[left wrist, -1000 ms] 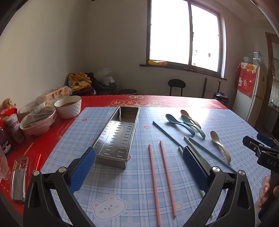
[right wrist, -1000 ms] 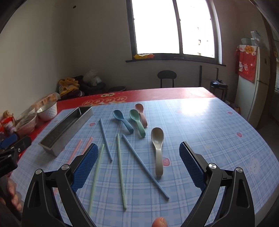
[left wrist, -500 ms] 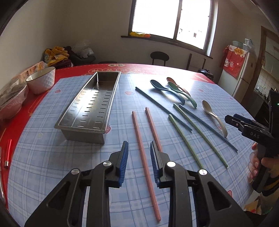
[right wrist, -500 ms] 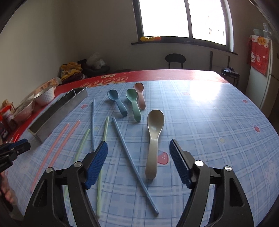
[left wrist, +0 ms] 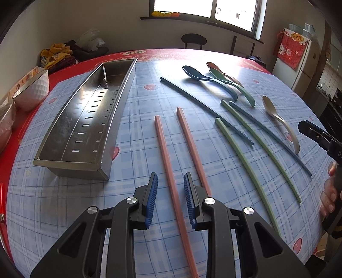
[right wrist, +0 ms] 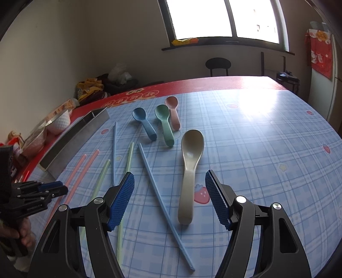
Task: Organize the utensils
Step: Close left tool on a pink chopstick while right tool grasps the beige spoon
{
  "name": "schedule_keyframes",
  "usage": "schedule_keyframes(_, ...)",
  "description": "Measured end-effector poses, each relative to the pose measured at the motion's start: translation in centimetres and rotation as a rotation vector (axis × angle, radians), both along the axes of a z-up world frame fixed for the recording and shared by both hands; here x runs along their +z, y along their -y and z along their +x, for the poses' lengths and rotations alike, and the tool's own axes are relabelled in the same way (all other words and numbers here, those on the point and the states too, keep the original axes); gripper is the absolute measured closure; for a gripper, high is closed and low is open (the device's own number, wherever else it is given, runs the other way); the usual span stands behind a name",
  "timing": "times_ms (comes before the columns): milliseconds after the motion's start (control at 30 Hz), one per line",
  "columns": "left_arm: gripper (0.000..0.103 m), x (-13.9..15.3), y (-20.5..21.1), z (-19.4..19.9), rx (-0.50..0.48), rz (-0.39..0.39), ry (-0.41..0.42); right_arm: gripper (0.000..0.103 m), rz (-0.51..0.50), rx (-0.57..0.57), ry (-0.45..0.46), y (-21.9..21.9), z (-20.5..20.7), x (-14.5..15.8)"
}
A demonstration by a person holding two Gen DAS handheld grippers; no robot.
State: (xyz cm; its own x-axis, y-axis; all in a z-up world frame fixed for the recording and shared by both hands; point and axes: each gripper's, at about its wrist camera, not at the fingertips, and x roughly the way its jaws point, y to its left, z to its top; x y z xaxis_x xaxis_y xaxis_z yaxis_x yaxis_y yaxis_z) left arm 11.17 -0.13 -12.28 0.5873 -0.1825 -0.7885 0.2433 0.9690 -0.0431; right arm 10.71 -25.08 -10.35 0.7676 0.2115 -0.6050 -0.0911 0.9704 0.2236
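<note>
Left wrist: your left gripper (left wrist: 170, 184) fingers straddle pink chopstick (left wrist: 168, 171), ungripped | right gripper (right wrist: 170, 184) fingers apart around beige spoon (right wrist: 189, 171).

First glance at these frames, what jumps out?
The fan of pastel chopsticks and spoons across the blue plaid tablecloth, led by the big beige spoon near the right gripper. Left of them lies a long perforated steel tray. The left gripper straddles one pink chopstick, untouched.

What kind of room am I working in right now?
Most likely a home dining room or kitchen corner: a table under a checked blue cloth, a fridge with a red cover by the wall, and a stool below the window.
</note>
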Motion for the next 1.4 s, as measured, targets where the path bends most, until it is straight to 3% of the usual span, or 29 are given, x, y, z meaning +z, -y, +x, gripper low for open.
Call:
schedule_keyframes(267, 0.079, -0.1, 0.7, -0.1, 0.0, 0.046, 0.027, 0.037, 0.018, -0.007, -0.009, 0.4, 0.1, -0.2)
schedule_keyframes(333, 0.095, -0.1, 0.9, -0.3, 0.004, 0.056, 0.036, 0.037, 0.028, -0.009, -0.019, 0.7, 0.1, -0.3)
schedule_keyframes(467, 0.097, -0.1, 1.3, -0.6, 0.026, 0.094, 0.055, 0.037, 0.053, -0.009, -0.04, 0.9, 0.4, -0.6)
schedule_keyframes(700, 0.097, 0.7, -0.4, -0.9, 0.072, 0.014, 0.087, 0.037, 0.07, 0.008, -0.05, 0.8, 0.5, -0.7)
schedule_keyframes(1033, 0.097, 1.3, -1.0, -1.6, 0.071, -0.035, 0.13, 0.063, 0.156, 0.005, -0.115, 1.8, 1.5, -1.9)
schedule_keyframes(1300, 0.097, 1.6, -1.5, -1.9, 0.068, -0.08, 0.147, 0.079, 0.243, -0.057, -0.235, 3.6, 3.3, -3.5)
schedule_keyframes(1400, 0.097, 1.6, -1.7, -1.9, 0.066, -0.094, 0.151, 0.088, 0.355, -0.042, -0.277, 4.4, 4.0, -4.3)
